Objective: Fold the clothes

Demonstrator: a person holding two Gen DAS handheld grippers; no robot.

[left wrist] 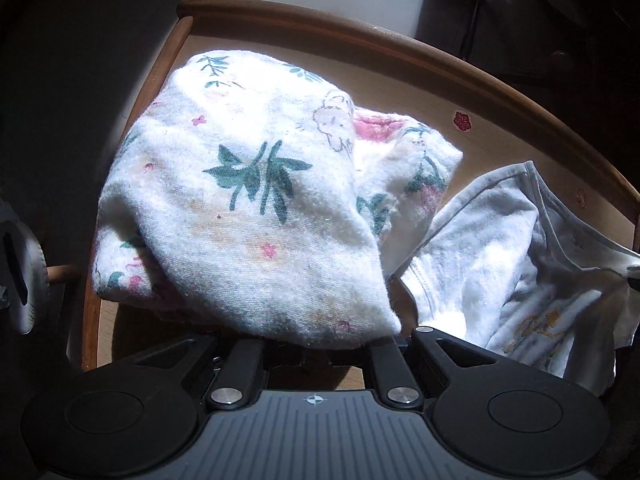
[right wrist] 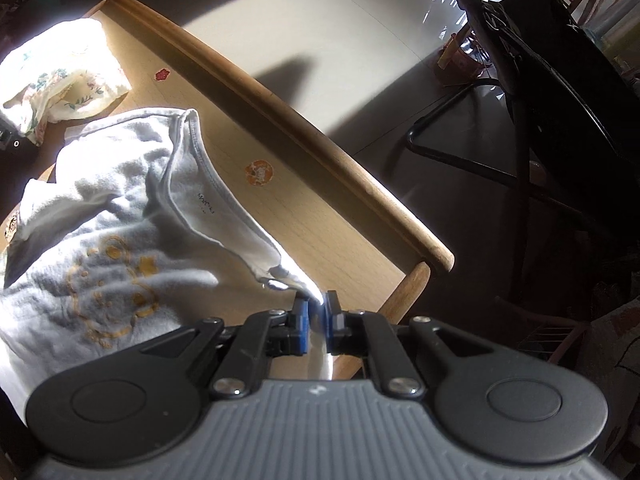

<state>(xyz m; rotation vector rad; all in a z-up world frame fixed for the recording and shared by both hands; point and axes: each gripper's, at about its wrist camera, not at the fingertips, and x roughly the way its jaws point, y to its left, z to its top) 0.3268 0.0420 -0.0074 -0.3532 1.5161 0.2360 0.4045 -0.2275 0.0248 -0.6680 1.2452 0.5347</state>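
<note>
A white floral garment (left wrist: 248, 184) is bunched up and drapes over my left gripper (left wrist: 316, 354), hiding its fingertips; its narrow jaws seem to grip the cloth from below. The same floral piece (right wrist: 60, 64) shows at the far left of the right wrist view. A white garment with a yellow print (right wrist: 120, 220) lies crumpled on the wooden table (right wrist: 360, 256). My right gripper (right wrist: 318, 312) is shut on its hemmed edge near the neckline, the cloth pinched between the blue pads (right wrist: 304, 316). That white garment (left wrist: 500, 248) lies just right of the floral one.
The table has a raised wooden rim (left wrist: 360, 36) along its far side and ends. A red flower sticker (left wrist: 461, 120) and an orange sticker (right wrist: 259, 173) mark the tabletop. Beyond the rim lie pale floor and a black metal-framed chair (right wrist: 540, 112).
</note>
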